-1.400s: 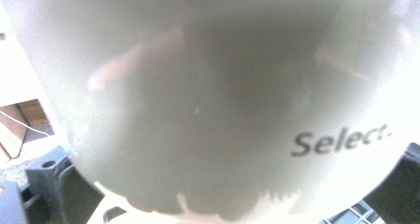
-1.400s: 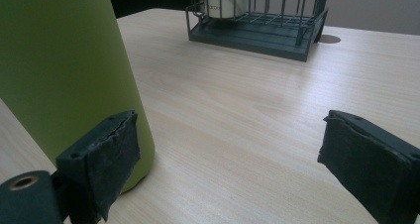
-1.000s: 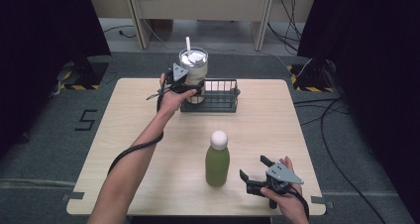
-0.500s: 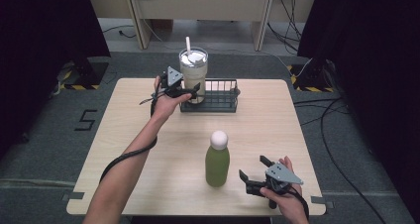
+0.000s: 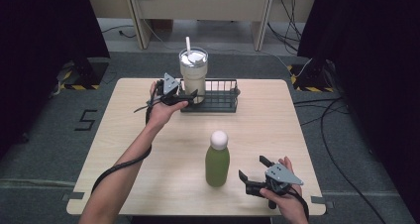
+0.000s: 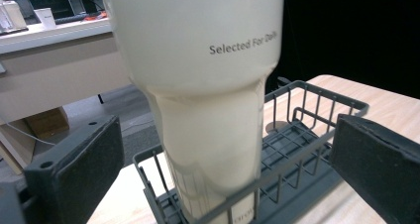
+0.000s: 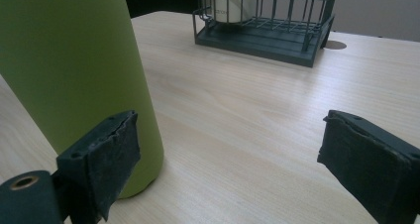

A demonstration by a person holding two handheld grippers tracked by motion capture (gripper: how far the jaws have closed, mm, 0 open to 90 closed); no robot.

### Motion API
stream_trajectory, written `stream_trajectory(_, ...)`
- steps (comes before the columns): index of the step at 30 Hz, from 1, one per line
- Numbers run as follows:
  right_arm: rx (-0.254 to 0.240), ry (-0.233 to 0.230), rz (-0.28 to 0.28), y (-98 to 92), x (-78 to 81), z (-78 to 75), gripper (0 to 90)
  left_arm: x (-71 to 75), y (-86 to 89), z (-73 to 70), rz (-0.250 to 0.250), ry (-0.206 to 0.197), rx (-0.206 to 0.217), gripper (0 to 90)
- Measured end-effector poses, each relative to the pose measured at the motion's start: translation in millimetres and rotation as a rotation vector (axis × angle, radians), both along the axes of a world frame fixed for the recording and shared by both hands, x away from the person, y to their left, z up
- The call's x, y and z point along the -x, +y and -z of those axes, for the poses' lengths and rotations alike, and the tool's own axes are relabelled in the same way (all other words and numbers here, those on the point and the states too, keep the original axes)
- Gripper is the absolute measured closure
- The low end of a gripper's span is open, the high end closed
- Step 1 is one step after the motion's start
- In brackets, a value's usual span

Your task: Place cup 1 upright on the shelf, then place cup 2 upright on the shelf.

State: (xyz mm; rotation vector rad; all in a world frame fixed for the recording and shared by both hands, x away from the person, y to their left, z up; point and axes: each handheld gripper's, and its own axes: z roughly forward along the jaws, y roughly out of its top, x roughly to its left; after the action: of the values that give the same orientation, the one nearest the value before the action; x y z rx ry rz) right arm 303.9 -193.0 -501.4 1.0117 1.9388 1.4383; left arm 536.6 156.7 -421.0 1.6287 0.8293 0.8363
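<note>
Tumbler upright in left end of wire basket, upper centre of frame. Left gripper at its base, jaws apart either side. Right gripper lower right, jaws apart beside green bottle.

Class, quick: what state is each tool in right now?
Left tool: open, jaws either side of the cup, gripping nothing.
Right tool: open, empty, beside the bottle.

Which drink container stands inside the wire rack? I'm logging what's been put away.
The cream tumbler with the straw stands in the dark wire rack. The green bottle stands on the bare table.
</note>
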Motion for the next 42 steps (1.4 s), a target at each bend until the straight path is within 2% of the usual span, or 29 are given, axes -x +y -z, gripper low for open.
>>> stream_trajectory(7,-0.01,-0.007,0.001,-1.2,1.9,-2.4,8.8,14.5,8.4,0.7,0.009,-0.012,0.006,0.0)
stream_trajectory(22,-0.021,-0.034,0.001,-0.6,7.9,-10.8,9.0,32.6,26.7,2.1,-0.007,-0.014,0.008,0.0)
stream_trajectory(29,-0.026,-0.047,-0.035,-0.4,9.6,-13.6,9.2,39.7,29.2,9.6,-0.005,-0.012,0.009,0.0)
stream_trajectory(36,-0.044,-0.07,-0.078,-2.0,13.6,-19.0,7.9,45.6,33.1,10.5,-0.009,-0.014,0.007,0.0)
stream_trajectory(39,-0.055,-0.079,-0.114,2.4,18.8,-22.7,6.5,50.9,37.1,11.2,-0.011,-0.015,0.004,0.0)
stream_trajectory(42,-0.045,-0.098,-0.145,10.5,22.5,-27.1,6.1,55.4,40.3,12.6,-0.012,-0.013,0.005,0.0)
